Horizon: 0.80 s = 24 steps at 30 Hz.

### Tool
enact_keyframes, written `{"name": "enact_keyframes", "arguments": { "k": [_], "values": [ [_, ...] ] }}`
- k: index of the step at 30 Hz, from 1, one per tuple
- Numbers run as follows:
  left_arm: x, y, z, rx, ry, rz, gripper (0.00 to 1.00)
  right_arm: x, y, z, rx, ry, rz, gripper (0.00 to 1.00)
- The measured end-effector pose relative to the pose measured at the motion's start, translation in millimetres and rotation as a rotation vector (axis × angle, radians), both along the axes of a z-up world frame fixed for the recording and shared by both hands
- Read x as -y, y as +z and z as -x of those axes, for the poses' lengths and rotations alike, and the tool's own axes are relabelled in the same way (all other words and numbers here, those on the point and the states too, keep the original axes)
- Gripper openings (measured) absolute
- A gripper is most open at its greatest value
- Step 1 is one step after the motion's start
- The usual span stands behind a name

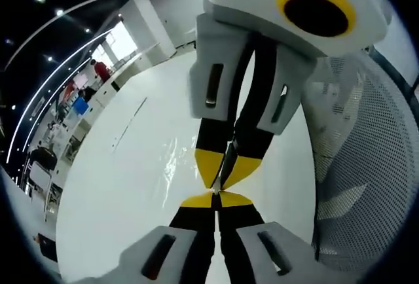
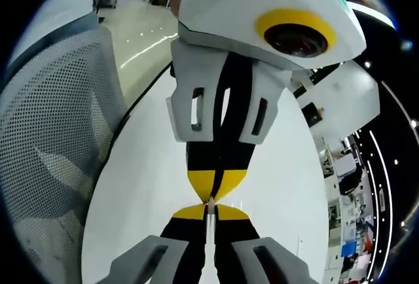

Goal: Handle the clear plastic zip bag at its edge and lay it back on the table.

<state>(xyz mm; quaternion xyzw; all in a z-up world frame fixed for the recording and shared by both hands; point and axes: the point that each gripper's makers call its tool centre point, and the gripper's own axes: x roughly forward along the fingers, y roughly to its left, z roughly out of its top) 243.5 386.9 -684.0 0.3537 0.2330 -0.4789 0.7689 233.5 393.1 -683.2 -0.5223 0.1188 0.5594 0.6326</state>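
The clear plastic zip bag shows as faint glints over the white table, just left of the jaws. My left gripper rises from the bottom with its yellow tips pressed together on the bag's thin edge. My right gripper comes down from the top, also shut, and meets it tip to tip. In the right gripper view my right gripper is shut with a pale strip of the bag between its jaws. The left gripper faces it from above.
A grey mesh chair back stands close beside the table, also seen as the mesh chair back at the left. Desks, shelves and a person in red are far off across the room. The table reaches well beyond the grippers.
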Motion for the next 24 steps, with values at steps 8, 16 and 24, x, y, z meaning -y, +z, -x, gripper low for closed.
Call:
{"name": "enact_keyframes", "arguments": {
  "k": [8,16,24],
  "values": [
    [-0.2,-2.7,1.1,0.002,-0.002,-0.010,0.00,1.4,-0.8,1.8,0.003,0.002,0.010,0.00],
    [-1.3,0.8,1.0,0.004,0.005,-0.010,0.00,2.3,0.0,-0.6,0.009,-0.008,0.008,0.00],
    [-5.7,-0.7,2.6,-0.003,0.015,-0.017,0.00,7.4,-1.8,-1.6,0.004,-0.020,0.016,0.00]
  ]
}}
